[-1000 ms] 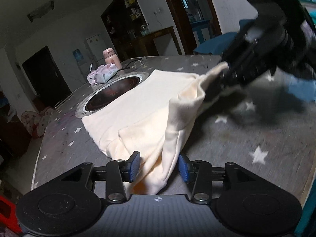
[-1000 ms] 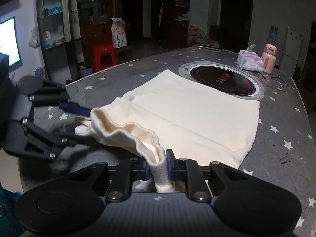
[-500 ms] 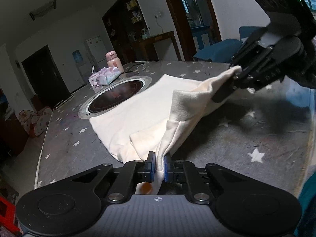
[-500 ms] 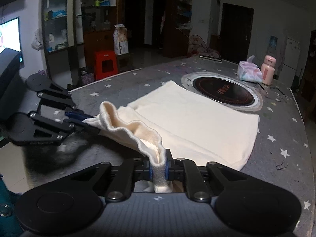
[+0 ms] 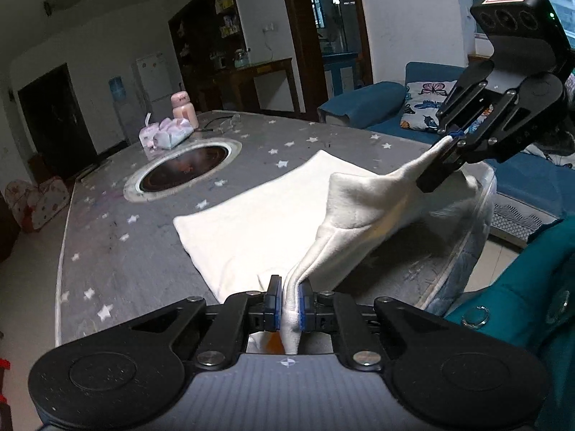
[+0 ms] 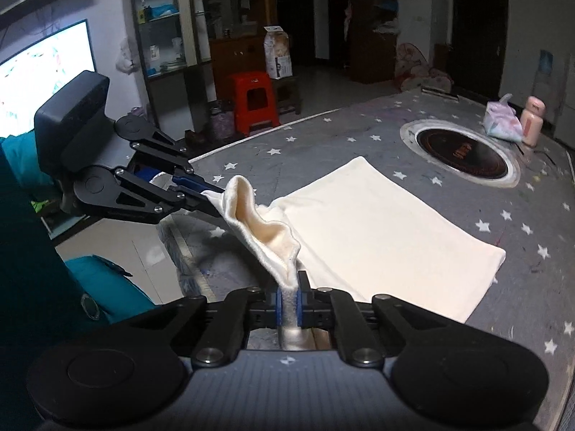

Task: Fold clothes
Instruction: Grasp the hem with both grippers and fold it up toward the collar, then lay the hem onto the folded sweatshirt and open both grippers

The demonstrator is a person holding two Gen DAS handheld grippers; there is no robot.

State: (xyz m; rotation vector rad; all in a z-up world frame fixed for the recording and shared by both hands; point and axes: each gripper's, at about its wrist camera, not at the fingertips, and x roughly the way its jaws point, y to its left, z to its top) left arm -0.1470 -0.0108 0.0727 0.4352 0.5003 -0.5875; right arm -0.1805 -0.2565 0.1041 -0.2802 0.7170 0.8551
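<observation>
A cream garment (image 5: 258, 222) (image 6: 388, 222) lies mostly flat on the grey star-patterned table (image 5: 118, 251). Its near edge is lifted off the table and stretched between both grippers. My left gripper (image 5: 289, 300) is shut on one end of that edge, with cloth pinched between its blue pads. My right gripper (image 6: 289, 301) is shut on the other end. Each gripper shows in the other's view: the right one (image 5: 449, 143) at upper right, the left one (image 6: 205, 192) at left.
A round inset cooktop (image 5: 185, 172) (image 6: 461, 154) lies beyond the garment. A pink bottle (image 5: 184, 109) (image 6: 533, 125) and a tissue pack (image 5: 165, 136) stand behind it. The table's edge (image 5: 478, 222) runs close under the lifted cloth. A blue sofa (image 5: 413, 107) and a red stool (image 6: 253, 102) stand off the table.
The left gripper went from open to shut on the garment's edge. Both grippers then rose and drew back toward the table's edge, lifting the cloth's near edge.
</observation>
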